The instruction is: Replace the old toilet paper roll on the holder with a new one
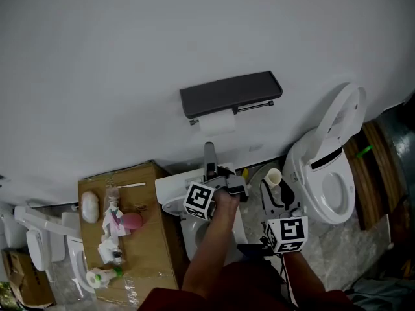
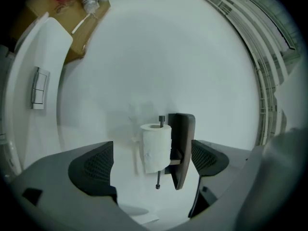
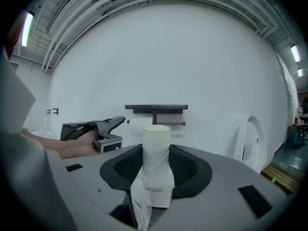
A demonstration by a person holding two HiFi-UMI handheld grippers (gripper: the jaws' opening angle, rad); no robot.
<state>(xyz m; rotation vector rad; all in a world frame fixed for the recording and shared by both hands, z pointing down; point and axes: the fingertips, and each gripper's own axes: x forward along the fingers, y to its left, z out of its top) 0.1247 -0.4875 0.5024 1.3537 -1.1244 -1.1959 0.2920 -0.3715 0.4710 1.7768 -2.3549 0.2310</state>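
Fingers of L gripper spread, empty; mounted roll on holder straight ahead btwn them, untouched. R gripper pinches slim roll. Prob light, soft, crushable: grip mid-body, gently.

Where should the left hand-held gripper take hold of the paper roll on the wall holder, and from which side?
Grip the roll across its round middle, coming straight from the front, below the dark shelf. Its axis lies along the bar, so the open jaws of the left hand-held gripper would close on the curved sides. It probably slides off past the nearer knob.
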